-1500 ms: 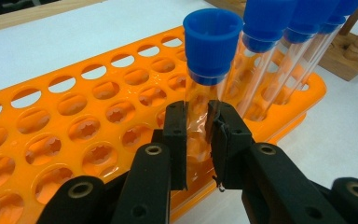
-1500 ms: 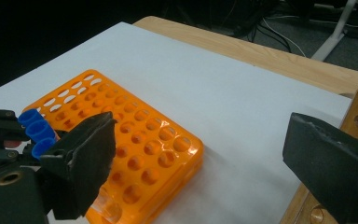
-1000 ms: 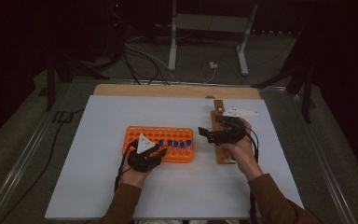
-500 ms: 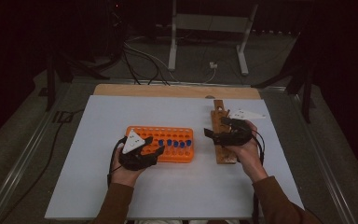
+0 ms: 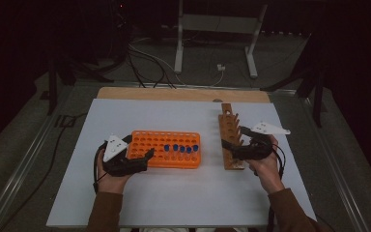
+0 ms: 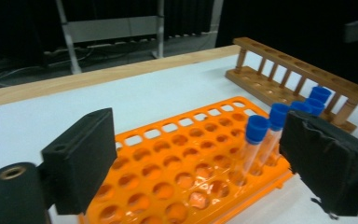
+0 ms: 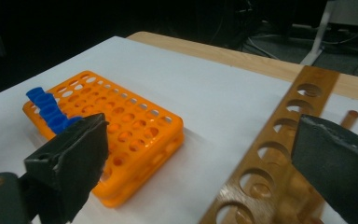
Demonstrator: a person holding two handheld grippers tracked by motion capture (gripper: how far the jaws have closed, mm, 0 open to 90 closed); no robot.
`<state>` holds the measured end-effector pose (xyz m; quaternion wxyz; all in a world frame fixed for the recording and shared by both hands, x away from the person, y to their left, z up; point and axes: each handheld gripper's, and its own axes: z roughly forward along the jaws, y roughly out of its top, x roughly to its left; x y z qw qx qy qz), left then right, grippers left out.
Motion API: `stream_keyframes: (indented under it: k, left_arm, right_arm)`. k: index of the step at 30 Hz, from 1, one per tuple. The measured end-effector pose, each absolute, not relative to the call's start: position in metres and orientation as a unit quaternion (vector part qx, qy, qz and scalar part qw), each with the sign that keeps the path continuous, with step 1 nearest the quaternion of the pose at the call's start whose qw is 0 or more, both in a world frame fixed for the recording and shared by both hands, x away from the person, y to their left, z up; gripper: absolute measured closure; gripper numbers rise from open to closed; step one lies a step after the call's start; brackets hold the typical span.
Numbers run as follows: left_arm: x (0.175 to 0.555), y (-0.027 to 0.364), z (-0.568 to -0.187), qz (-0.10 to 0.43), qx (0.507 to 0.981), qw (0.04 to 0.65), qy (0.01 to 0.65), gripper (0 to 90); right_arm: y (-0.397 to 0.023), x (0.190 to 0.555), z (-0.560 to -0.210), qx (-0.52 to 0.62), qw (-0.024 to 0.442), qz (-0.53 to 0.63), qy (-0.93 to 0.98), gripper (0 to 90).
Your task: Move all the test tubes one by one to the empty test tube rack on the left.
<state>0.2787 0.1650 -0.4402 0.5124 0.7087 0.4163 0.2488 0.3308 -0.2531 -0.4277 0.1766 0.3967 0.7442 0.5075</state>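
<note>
Left gripper (image 5: pixel 147 155) jaws have just been opening, empty, right gripper (image 5: pixel 228 150) agape too — centre one blue-capped tube (image 6: pixel 254 140) in the orange rack (image 5: pixel 142 145) before closing, then lift straight up toward the wooden rack (image 5: pixel 228 123).

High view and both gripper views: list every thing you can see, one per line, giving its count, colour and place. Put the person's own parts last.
Table top: one, white with a wooden far edge, middle of the scene.
Orange rack: one, orange plastic, left of centre on the table.
Capped tubes: about five, clear with blue caps, in one row at the rack's right part.
Wooden rack: one, brown, empty, right of centre.
Metal stand: one, grey, on the floor behind the table.
Cables: several, dark and white, on the floor behind.
Left gripper: one, black, open, at the orange rack's near left corner, holding nothing.
Right gripper: one, black, open, at the wooden rack's near end.
Hands: two, with brown sleeves, bottom edge.
</note>
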Motion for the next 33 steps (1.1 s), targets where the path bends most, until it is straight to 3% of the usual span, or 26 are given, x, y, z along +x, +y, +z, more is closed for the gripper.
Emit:
stream_keyframes:
  k: [8,33]
  left_arm:
    - [0.273,0.183,-0.443,0.264,0.695,0.517,0.425,0.9]
    - [0.257,0.219,-0.459,0.294,0.674,0.512,0.444,0.7]
  right_arm:
    - [-0.273,0.312,-0.438,0.396,0.192,0.515,0.735,1.7]
    - [-0.304,0.278,-0.464,0.419,0.220,0.529,0.704,1.2]
